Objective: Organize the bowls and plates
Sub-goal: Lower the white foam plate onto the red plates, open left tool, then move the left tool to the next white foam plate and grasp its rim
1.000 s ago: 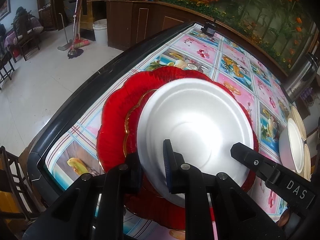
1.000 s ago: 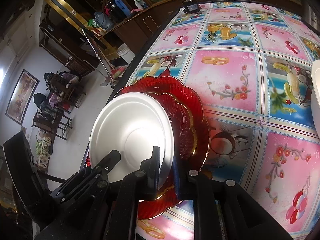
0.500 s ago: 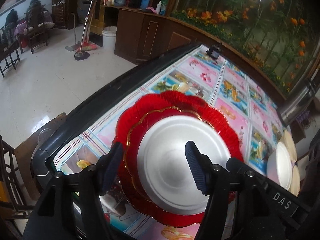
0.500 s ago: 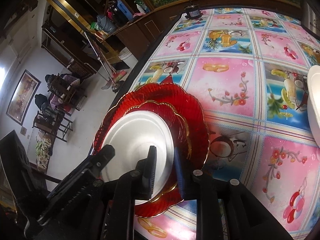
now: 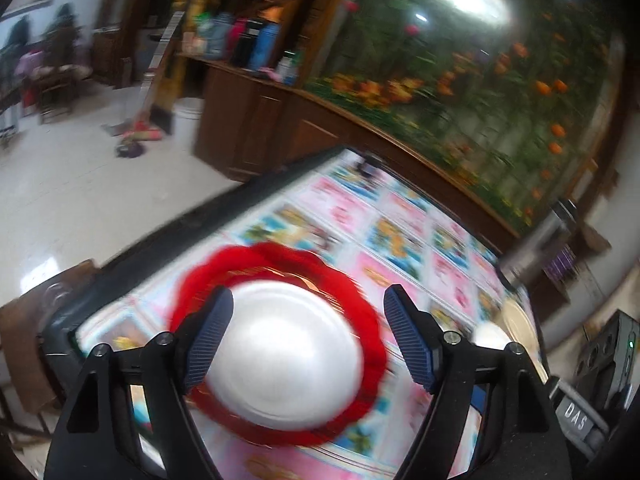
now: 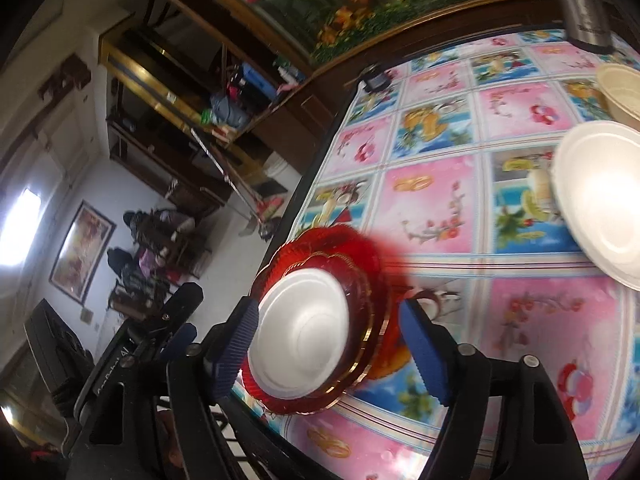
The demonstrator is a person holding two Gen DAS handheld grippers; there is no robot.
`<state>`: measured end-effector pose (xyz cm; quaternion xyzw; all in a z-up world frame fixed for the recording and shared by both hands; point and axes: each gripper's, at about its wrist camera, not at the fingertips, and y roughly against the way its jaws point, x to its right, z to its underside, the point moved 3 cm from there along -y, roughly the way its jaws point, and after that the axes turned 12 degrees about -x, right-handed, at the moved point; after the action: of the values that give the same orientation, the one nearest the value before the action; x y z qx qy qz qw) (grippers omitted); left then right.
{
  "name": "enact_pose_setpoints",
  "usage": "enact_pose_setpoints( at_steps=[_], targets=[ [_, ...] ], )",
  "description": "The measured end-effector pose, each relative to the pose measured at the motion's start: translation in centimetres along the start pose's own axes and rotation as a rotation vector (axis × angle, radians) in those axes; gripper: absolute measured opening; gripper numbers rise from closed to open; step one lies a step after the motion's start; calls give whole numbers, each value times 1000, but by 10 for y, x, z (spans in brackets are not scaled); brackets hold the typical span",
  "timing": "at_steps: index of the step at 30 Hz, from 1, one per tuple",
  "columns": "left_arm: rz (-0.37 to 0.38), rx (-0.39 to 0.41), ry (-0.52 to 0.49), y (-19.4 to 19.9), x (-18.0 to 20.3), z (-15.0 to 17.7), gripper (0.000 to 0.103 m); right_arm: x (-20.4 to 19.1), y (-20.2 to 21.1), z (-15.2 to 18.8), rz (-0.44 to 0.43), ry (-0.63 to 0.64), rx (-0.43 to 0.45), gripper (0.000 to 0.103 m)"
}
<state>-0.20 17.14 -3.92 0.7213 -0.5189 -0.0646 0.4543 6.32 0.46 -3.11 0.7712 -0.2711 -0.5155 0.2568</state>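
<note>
A white plate (image 5: 286, 354) (image 6: 300, 334) lies on a stack of two red scalloped plates (image 5: 360, 308) (image 6: 356, 256) near the table's corner. My left gripper (image 5: 308, 338) hovers above it, jaws opening wide, pads clear of the plate. My right gripper (image 6: 328, 344) also hangs above the stack with its jaws opening, and nothing is gripped between them. A second white plate (image 6: 604, 200) and a cream bowl (image 6: 620, 88) sit further along the table; the left wrist view shows them small and blurred as white dishes (image 5: 508, 326).
The table (image 6: 440, 200) wears a pink and blue fruit-print cloth with a dark edge (image 5: 160, 248). A steel flask (image 6: 584, 4) stands at the far side, a small dark object (image 6: 374, 78) at the far corner. A wooden chair (image 5: 24, 340) sits below the table corner.
Both grippers let go of the white plate, opened wide and lifted back from it. The plate now rests flat on the red plates.
</note>
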Motion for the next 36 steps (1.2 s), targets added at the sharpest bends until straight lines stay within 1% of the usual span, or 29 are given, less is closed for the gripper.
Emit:
enact_pose_setpoints(
  at_steps=[4, 7, 11, 13, 14, 16, 18, 20, 22, 30, 36],
  targets=[
    [70, -84, -115, -14, 39, 12, 78, 29, 30, 6, 8, -63, 45, 79],
    [121, -177, -192, -31, 71, 23, 78, 57, 57, 13, 16, -120, 86, 80],
    [143, -261, -288, -47, 108, 39, 78, 94, 91, 22, 49, -194, 146, 80],
    [151, -297, -310, -54, 121, 45, 78, 115, 105, 24, 68, -244, 177, 80],
    [164, -313, -315, -59, 128, 47, 78, 130, 115, 25, 76, -290, 195, 81],
    [166, -346, -321, -68, 140, 52, 78, 150, 124, 25, 76, -348, 211, 81],
    [164, -362, -336, -77, 151, 56, 78, 168, 130, 22, 76, -396, 223, 81],
    [143, -370, -352, -86, 160, 59, 78, 182, 131, 17, 70, -431, 224, 81],
    [135, -384, -363, -96, 171, 61, 78, 190, 129, 9, 72, -439, 219, 81],
    [95, -396, -405, -125, 200, 66, 78, 207, 123, -11, 102, -450, 216, 81],
    [53, -390, -435, -139, 211, 70, 78, 214, 109, -24, 149, -438, 177, 78]
  ],
)
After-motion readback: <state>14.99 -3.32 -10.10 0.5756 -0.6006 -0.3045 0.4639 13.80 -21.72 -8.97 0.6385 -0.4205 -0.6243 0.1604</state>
